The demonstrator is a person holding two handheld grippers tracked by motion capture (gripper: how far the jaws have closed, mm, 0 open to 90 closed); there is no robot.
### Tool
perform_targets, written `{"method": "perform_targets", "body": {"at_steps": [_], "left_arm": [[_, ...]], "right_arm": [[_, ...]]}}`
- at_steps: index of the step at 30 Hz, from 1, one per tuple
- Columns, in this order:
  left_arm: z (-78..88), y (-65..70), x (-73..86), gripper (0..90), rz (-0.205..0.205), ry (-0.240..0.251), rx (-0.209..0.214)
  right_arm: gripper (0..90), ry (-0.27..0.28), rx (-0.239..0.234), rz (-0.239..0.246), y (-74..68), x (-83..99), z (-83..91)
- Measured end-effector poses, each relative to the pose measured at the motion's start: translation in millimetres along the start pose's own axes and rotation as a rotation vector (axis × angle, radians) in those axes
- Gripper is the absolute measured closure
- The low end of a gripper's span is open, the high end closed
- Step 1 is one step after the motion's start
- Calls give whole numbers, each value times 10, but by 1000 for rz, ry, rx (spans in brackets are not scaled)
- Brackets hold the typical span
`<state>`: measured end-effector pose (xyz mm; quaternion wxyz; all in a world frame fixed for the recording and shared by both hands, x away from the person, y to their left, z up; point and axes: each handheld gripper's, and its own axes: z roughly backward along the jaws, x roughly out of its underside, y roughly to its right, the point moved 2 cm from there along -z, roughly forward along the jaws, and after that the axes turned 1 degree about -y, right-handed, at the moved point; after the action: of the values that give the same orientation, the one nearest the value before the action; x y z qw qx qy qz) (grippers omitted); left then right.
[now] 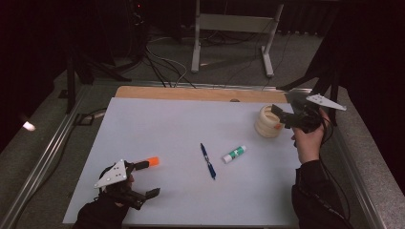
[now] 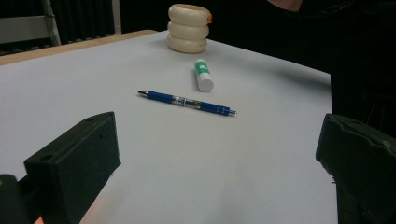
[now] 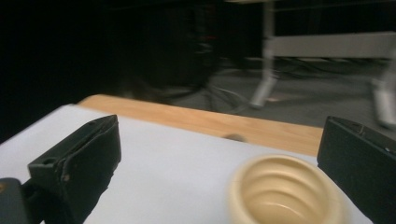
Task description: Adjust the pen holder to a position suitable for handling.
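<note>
On the white table top [image 1: 157, 124] lie a blue pen [image 1: 207, 161] [image 2: 187, 102] and a white glue stick with a green label [image 1: 234, 154] [image 2: 202, 74], near the middle. A cream ribbed cup [image 1: 265, 123] [image 2: 188, 28] [image 3: 285, 196] stands upright at the back right. My right gripper [image 1: 276, 118] [image 3: 222, 140] hovers open at the cup's rim; the cup's mouth shows between its jaws, nearer the right one. My left gripper [image 1: 156, 177] [image 2: 219, 135] rests low at the front left, open and holding nothing, facing the pen. An orange patch shows at the end of its far jaw.
A wooden strip [image 1: 200, 93] runs along the table's far edge. Metal rails [image 1: 43, 162] flank both sides. Beyond the table stand a white frame's legs [image 1: 231, 28] and loose cables [image 1: 162, 62] on the floor. The person's dark sleeve [image 1: 315, 191] lies along the right edge.
</note>
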<state>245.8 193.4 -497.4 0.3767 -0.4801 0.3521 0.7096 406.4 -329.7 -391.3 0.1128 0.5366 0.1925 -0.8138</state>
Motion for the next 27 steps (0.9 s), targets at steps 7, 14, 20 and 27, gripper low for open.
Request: {"method": "perform_targets", "body": {"at_steps": [7,14,20,27], "left_arm": [[0,-3,1,1,2,-2,1],[-1,-5,4,1,1,-6,0],[-1,-4,4,1,1,-5,1],[-4,-5,5,1,3,-6,1]], "right_arm": [[0,-38,40,-8,148,43,-103],[0,-73,71,-25,290,110,-213],[114,-92,109,-52,436,140,-250],[252,-130,134,-91,534,193,-318]]}}
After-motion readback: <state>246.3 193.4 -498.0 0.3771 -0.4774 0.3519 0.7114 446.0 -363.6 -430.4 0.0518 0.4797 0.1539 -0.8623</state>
